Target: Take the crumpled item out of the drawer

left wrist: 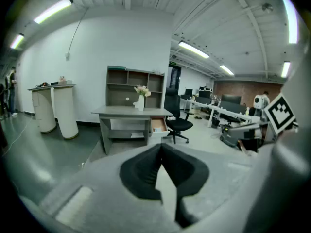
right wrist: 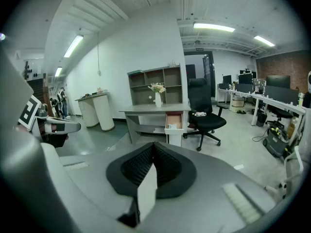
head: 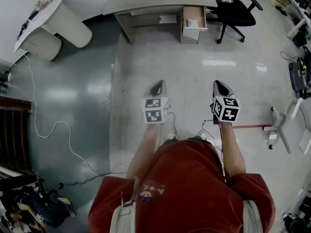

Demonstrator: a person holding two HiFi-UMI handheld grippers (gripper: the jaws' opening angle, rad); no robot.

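The drawer [head: 195,29] hangs open at the right end of the tabletop [head: 155,1], and a pale crumpled item [head: 193,22] lies inside it, untouched. The head view lets me look down into the drawer from above. The two gripper views show it from the front instead, with its wooden inside, its white face and the item as a small light patch low down. Those views also give me a vase [right wrist: 158,99] of flowers and a shelf unit [right wrist: 155,84] on the tabletop, which the head view catches only at its top edge.

I hold my left hand-held gripper [head: 157,86] and right hand-held gripper [head: 219,85] side by side, well apart from the drawer. Each has its jaws pressed together at the tips with nothing between them. Shiny floor [head: 194,67] lies open between them and the drawer. A black chair [head: 233,8] stands just right of the drawer, and a white counter [head: 58,21] stands far off to my left.
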